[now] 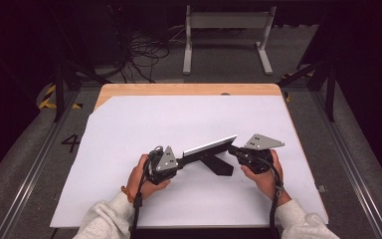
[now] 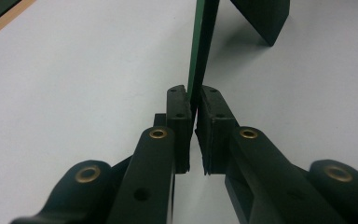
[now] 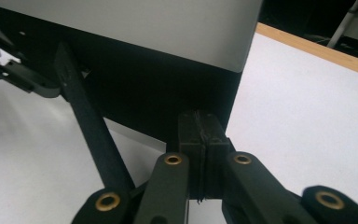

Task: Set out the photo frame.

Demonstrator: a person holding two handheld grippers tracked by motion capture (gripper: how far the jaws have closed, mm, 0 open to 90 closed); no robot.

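Observation:
A thin flat panel with a pale grey face and a black back is held tilted just above the white sheet. A black prop leg reaches from its back down to the sheet. My left gripper is shut on the panel's left end. In the left gripper view its pads pinch the thin greenish edge. My right gripper is at the panel's right end. In the right gripper view its jaws are pressed together under the black back, with nothing visible between them.
A white sheet covers the wooden table, which drops off at the far and side edges. On the floor beyond lie cables and a white metal stand. Both of the person's hands rest near the table's front edge.

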